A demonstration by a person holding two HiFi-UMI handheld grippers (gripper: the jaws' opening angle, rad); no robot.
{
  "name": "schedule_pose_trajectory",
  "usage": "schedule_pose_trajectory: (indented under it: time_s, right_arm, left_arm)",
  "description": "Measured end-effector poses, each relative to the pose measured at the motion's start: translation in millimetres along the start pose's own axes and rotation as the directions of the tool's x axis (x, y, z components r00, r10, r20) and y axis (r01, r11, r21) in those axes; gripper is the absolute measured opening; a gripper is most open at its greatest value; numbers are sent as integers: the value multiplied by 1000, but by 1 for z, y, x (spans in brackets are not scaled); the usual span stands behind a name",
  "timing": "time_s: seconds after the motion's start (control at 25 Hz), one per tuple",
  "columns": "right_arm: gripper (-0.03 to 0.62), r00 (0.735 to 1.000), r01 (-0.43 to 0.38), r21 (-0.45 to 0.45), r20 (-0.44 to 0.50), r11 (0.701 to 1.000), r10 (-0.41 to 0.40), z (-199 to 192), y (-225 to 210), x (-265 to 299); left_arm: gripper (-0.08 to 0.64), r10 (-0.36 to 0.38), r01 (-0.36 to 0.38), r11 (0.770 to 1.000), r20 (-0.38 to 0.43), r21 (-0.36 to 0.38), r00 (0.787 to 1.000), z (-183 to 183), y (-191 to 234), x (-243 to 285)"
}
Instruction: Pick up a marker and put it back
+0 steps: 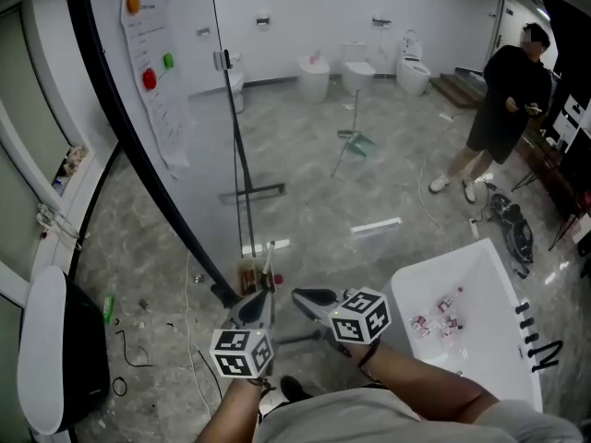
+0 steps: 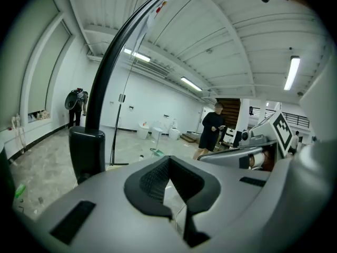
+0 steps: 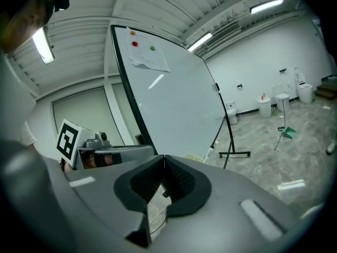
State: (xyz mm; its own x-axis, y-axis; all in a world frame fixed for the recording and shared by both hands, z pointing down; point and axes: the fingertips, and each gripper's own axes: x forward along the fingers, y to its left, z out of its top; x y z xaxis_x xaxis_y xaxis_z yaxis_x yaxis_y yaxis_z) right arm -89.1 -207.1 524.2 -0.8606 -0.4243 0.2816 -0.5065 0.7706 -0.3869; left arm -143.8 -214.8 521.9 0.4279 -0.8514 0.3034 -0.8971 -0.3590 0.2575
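Two handheld grippers sit side by side in front of a whiteboard [image 1: 175,72] on a wheeled stand.

In the head view, the left gripper [image 1: 263,292] and right gripper [image 1: 301,295] are at the bottom centre, pointing towards the foot of the board. Only this view shows a white table [image 1: 480,275] at the lower right, with small red-and-white things [image 1: 441,314] near its middle.

The left gripper view looks along the left gripper [image 2: 168,161]. Its jaws are pressed together at the tips, with nothing between them. The board appears only as a dark curved edge. Beyond it stands a person in black [image 2: 211,129], also seen at the head view's upper right.

The right gripper view looks along the right gripper [image 3: 164,158], also closed tip to tip and empty. Only here is the board's face clear, with a sheet of paper [image 3: 149,57] and coloured magnets [image 3: 135,43] near its top edge. A white stick that looks like a marker [image 3: 210,153] leans at the board's lower edge by the stand. Neither gripper touches it.
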Motion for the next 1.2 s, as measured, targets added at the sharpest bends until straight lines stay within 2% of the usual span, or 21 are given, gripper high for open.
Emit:
schedule_pose_trajectory:
  time_s: [0.24,0.4,0.52,0.68,1.12,1.2]
  right_arm:
    - [27,999,-12,43,-52,999,14,2,-45,51]
    - [38,994,-43,89,-96,995,51,-7,-84,83]
    - [87,987,-50,143,-147,988,71,-23,-117,109]
    - [104,981,-53,205,-174,977,90,-35,-147,135]
    - [110,974,-117,255,-160,960,161,-38,-162,182]
    - [87,973,-123,251,-161,960,166,-37,-162,183]
  left_arm:
    - [2,-6,5,1000,-33,-13,999,-6,20,31]
    - [2,29,-30,999,-40,-31,999,-8,24,47]
    - [2,64,-66,997,-44,-48,997,-10,28,56]
    - [2,105,-109,991,-59,-77,993,-15,38,66]
    - [2,179,-189,978,-105,-93,978,-32,57,75]
    - [2,186,-196,976,-105,-92,977,-31,58,74]
